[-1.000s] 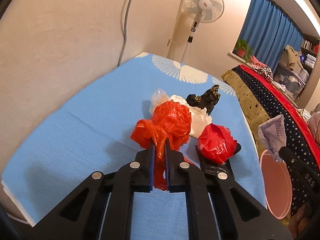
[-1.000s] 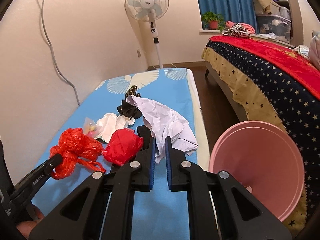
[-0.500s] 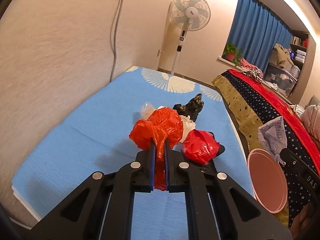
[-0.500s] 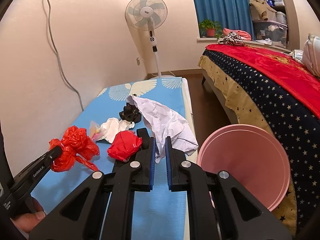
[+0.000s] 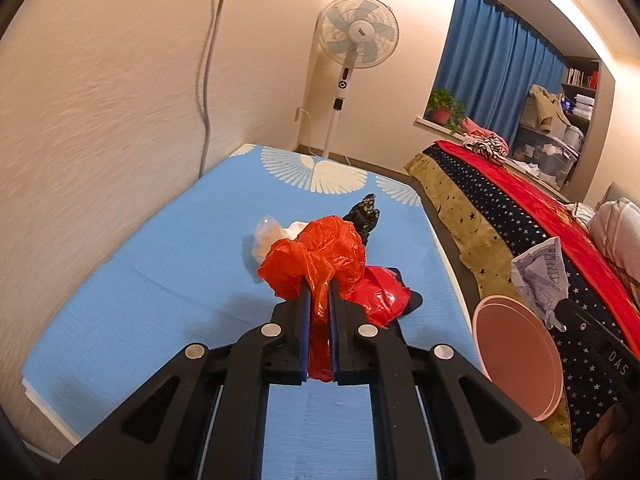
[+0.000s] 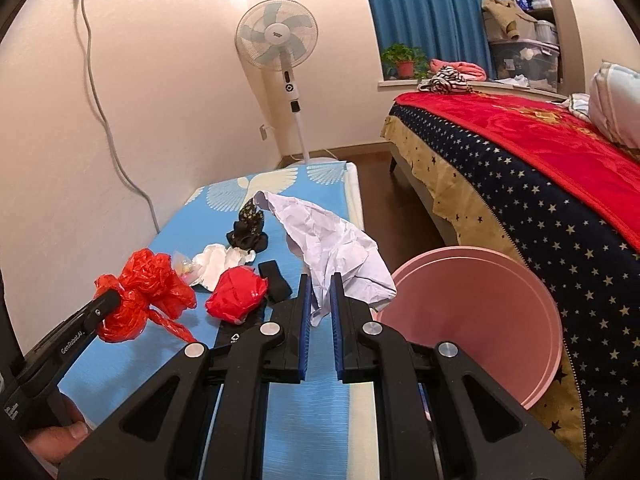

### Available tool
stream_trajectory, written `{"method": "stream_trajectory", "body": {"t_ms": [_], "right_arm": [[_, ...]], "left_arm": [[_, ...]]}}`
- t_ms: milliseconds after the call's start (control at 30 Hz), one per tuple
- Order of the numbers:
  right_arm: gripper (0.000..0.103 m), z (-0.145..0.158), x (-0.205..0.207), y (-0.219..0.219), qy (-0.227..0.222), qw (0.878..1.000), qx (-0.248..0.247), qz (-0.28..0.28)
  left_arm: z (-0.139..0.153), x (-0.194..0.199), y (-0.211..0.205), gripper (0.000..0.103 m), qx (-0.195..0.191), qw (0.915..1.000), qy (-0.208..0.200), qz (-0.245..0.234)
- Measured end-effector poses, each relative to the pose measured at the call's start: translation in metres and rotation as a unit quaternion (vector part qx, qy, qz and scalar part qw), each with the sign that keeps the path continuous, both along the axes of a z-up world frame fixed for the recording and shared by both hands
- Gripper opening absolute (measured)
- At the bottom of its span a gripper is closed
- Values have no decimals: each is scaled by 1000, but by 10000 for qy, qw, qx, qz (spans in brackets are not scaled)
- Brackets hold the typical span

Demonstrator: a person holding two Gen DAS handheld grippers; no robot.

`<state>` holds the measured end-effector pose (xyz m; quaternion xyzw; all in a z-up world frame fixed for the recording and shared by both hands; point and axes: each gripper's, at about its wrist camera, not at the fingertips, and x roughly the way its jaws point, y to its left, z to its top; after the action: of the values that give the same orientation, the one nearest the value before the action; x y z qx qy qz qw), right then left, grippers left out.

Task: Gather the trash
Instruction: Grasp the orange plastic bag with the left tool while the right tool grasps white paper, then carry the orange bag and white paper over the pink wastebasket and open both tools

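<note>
Red plastic (image 5: 320, 256) is pinched in your left gripper (image 5: 319, 300), clear of the blue mat (image 5: 132, 280); swing it right to the pink bin (image 5: 516, 356) beside the mat, and lift over the red wad (image 5: 380, 292) near your tips. From the right view, your right gripper (image 6: 320, 296) is clamped on crumpled paper (image 6: 332, 240), just left of the bin (image 6: 480, 308); release only above its mouth. A white scrap (image 6: 220, 260) and black scrap (image 6: 248, 228) lie farther off.

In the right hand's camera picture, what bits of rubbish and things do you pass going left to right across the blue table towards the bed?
Orange-red plastic bag held in the left gripper → red wad → crumpled white paper in the right gripper → pink bin → bed.
</note>
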<state>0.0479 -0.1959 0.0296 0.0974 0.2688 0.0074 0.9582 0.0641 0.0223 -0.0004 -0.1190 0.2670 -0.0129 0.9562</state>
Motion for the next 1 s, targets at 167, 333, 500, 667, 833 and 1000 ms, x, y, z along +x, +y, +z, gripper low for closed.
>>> {"method": "stream_trajectory", "body": {"t_ms": [167,333,500,667,833,1000], "right_arm": [[10,1,-6,-7,-12,9999,10,-104],[10,3,-11,-15,-33,9997,38,-221],[10,4,-14,-20,-50,9995,49,-321],[10,4,-14,-26,-56,9992,59,-401],[10,5,-13,-31,-69,9988,62,-489],[10,6,-14,-38,-98,9982,37,-591]], "left_arm": [[2,-1,-5,7,8,10000,-45,-81],[4,-1,-13,7,18,9998,-103,-180],[7,-2,-21,7,36,9994,-173,-293],[10,0,-30,7,77,9989,-232,-407],[11,2,-37,7,74,9984,-257,-496],[14,4,-46,7,87,9977,-311,-602]]}}
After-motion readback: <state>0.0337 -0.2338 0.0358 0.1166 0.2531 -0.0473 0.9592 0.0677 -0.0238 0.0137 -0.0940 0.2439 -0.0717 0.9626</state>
